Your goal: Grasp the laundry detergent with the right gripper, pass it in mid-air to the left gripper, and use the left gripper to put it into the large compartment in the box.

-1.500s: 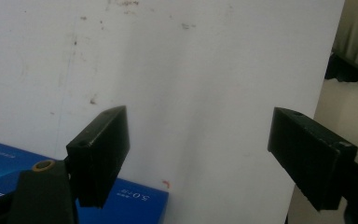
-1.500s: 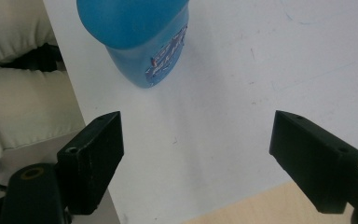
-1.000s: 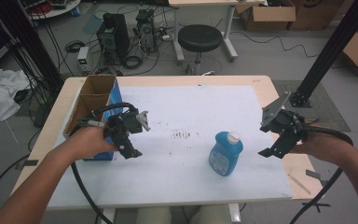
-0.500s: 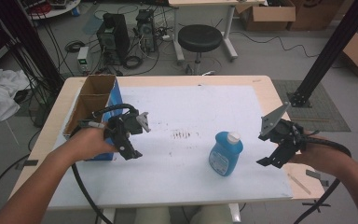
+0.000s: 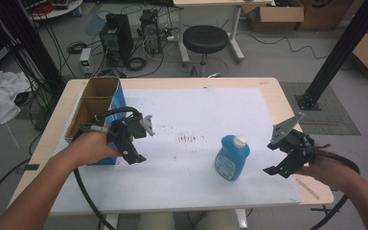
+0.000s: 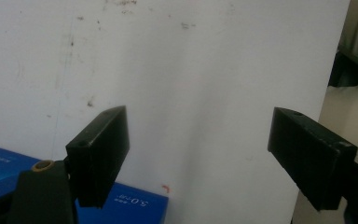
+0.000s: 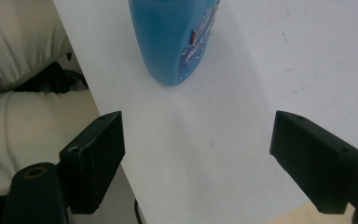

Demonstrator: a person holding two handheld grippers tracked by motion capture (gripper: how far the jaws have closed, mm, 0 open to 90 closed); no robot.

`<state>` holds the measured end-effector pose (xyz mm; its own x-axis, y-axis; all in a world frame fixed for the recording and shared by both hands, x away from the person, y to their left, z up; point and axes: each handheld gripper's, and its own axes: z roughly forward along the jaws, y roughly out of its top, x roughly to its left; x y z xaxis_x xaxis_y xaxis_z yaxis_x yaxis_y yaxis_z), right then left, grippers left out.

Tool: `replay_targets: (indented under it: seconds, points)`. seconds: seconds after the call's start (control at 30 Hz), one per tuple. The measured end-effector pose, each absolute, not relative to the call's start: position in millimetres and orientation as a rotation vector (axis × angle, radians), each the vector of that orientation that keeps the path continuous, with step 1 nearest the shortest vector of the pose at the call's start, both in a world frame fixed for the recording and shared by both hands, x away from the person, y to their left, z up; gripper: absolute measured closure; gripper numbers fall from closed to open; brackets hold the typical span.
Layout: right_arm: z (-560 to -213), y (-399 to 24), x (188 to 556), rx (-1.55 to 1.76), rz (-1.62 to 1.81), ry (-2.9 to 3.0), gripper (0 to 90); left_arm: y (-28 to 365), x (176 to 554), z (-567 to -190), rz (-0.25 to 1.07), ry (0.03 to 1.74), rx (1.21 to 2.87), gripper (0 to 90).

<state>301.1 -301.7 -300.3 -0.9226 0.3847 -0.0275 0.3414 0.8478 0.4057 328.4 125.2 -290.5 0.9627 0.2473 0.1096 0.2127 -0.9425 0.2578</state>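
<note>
High view first: a blue bottle [image 5: 230,158] with a white cap stands upright on the white sheet [image 5: 196,120] that covers the worktop [image 5: 268,88], right of centre and toward the near edge. The right gripper [image 5: 281,163] hangs just right of the bottle, near the sheet's right edge, apart from it and holding nothing; a grey three-cornered plate sits on top of it and its cable trails back along the person's forearm. The left gripper [image 5: 133,152] is held at the left side of the worktop, well apart from the bottle, beside an open cardboard box [image 5: 92,103] with blue sides that stands at the far left.

Right gripper view: both black jaws stand wide apart with only bare white sheet between them. The bottle [image 7: 177,37] rises ahead of the jaws, nearer the left one, its lower body and part of a printed label in sight, not touching either jaw. At the left of this view the sheet's edge drops away to the person's light clothing.

Left gripper view: the jaws are likewise spread wide and empty, over blank sheet marked with faint smudges. A blue box face [image 6: 135,205] with white print lies low in this view, just behind the left jaw.
</note>
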Motion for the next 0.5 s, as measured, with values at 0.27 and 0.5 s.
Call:
replay_targets:
  seconds: [0.27, 0.5]
  points:
    - [-314.1, -311.0, 299.2, 0.659, 0.675, 2.858, 17.4, 125.2, 329.6, -292.9, 0.203, 0.342, 2.868, 21.2]
    - [-325.8, -319.3, 298.4, 0.731, 0.750, 2.789, 17.4, 124.6, 329.9, -294.0, 0.202, 0.341, 2.872, 21.2]
